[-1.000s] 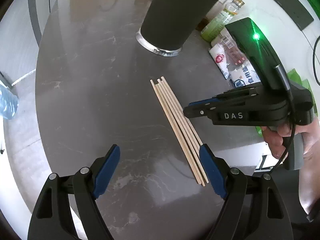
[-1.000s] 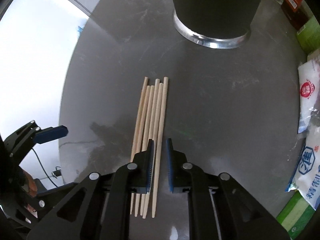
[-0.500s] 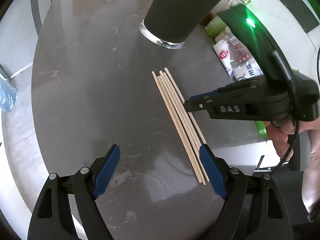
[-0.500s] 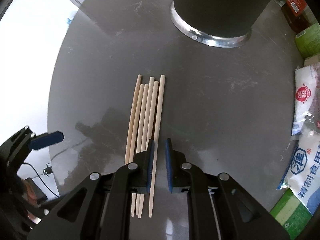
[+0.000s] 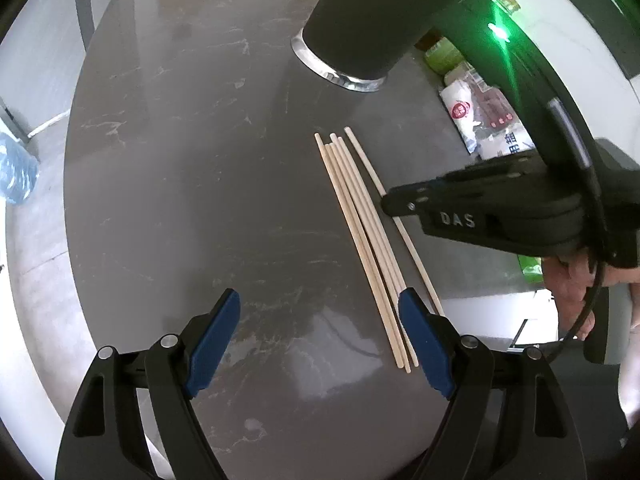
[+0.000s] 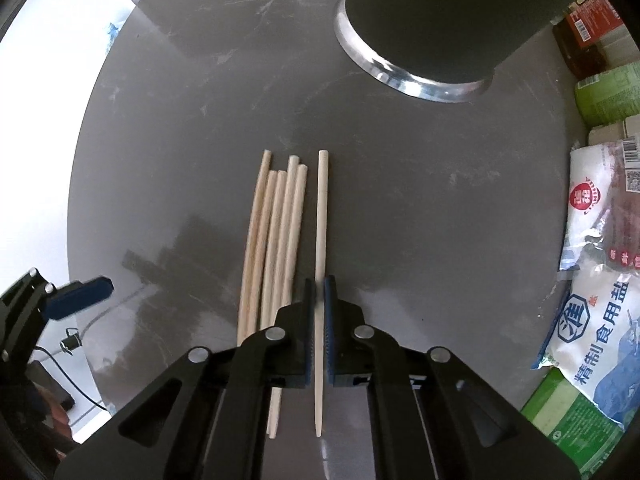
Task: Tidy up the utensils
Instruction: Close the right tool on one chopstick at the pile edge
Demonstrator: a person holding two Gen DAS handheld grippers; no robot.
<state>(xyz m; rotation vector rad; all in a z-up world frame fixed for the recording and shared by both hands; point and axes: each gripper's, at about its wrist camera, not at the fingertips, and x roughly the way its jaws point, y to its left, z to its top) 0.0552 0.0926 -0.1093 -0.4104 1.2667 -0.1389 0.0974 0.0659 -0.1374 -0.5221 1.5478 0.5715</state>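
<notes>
Several wooden chopsticks (image 6: 276, 236) lie side by side on the grey round table (image 6: 420, 220). My right gripper (image 6: 319, 292) is shut on one chopstick (image 6: 322, 216), which stands a little apart to the right of the bundle. The same chopstick (image 5: 362, 158) shows split from the bundle (image 5: 360, 224) in the left wrist view, under the right gripper (image 5: 394, 204). My left gripper (image 5: 318, 340) is open and empty, low over the table near the bundle's near ends. A tall black holder (image 6: 448, 20) with a silver base stands beyond the chopsticks.
Salt bags (image 6: 592, 280), a green pack (image 6: 576, 412) and bottles and boxes (image 6: 600, 92) crowd the table's right edge. The table's left edge (image 6: 92, 128) drops to a bright floor. A blue bag (image 5: 16, 176) lies off the table at left.
My right gripper has closed on the rightmost chopstick and drawn it away from the bundle to the right. The left gripper stays open, nearly still.
</notes>
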